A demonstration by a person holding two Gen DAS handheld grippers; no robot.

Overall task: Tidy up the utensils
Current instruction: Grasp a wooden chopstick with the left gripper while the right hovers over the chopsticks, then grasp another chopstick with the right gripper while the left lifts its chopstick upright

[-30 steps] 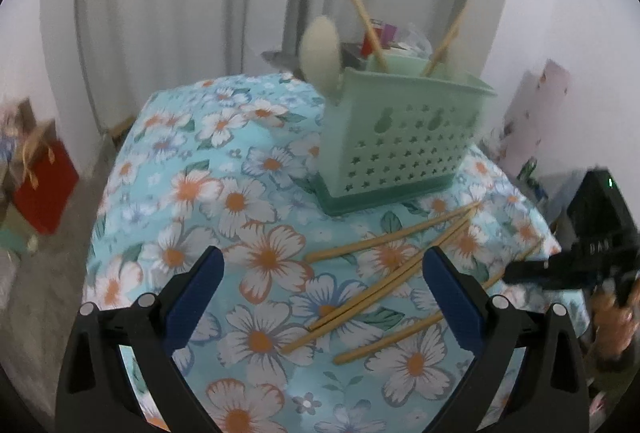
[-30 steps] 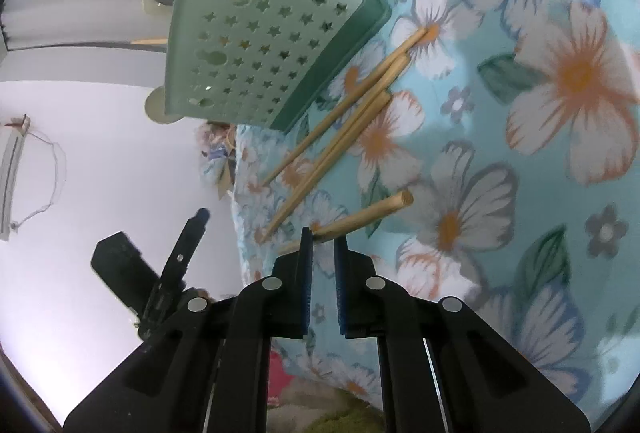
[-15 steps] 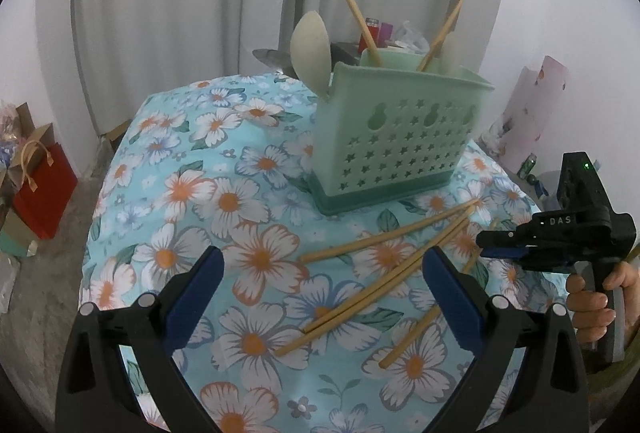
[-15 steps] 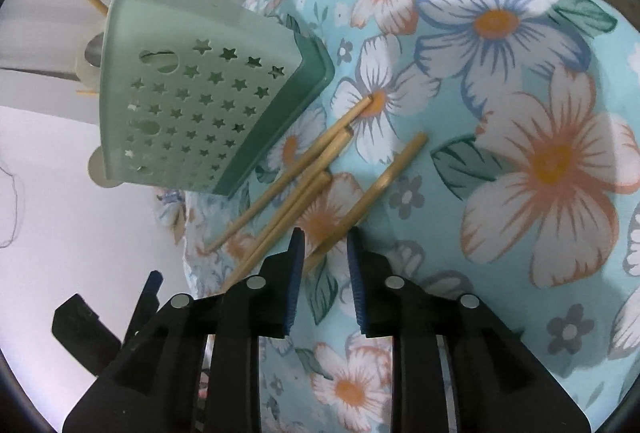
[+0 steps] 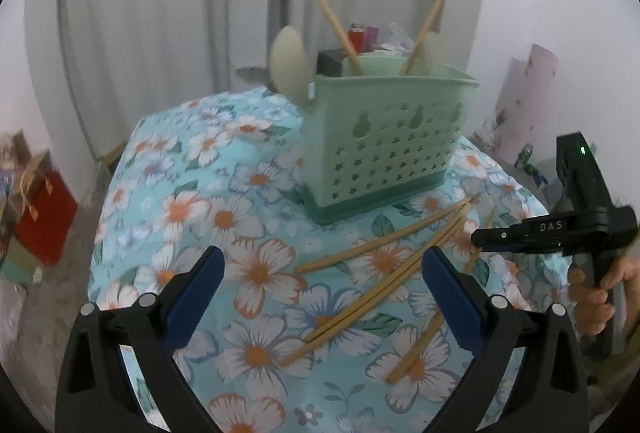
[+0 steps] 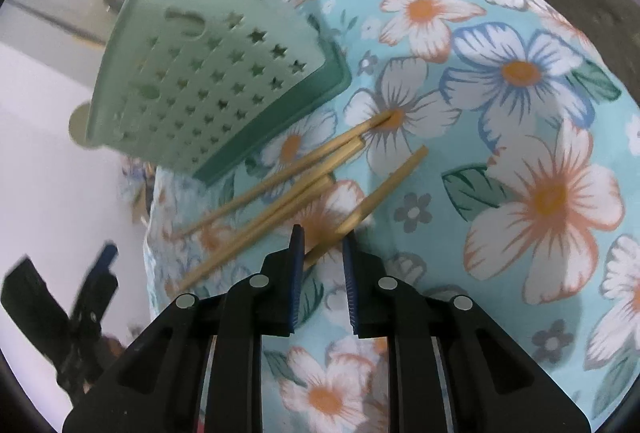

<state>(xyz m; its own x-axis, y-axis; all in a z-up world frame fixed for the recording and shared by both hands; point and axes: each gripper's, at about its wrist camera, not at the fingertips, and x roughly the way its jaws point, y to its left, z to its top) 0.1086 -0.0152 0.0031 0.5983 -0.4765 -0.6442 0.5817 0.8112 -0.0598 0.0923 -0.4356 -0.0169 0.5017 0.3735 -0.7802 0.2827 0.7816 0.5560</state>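
The mint green utensil basket (image 5: 384,149) sits on the flowery tabletop (image 5: 192,209), a couple of chopsticks and spoons standing in it. Four loose bamboo chopsticks (image 5: 380,297) lie just in front of the basket. The left tool (image 5: 320,297) hangs wide open above them, while the right tool (image 6: 322,253) has its jaws narrowly apart and just been closing around one chopstick (image 6: 380,189), pads not pressing it.
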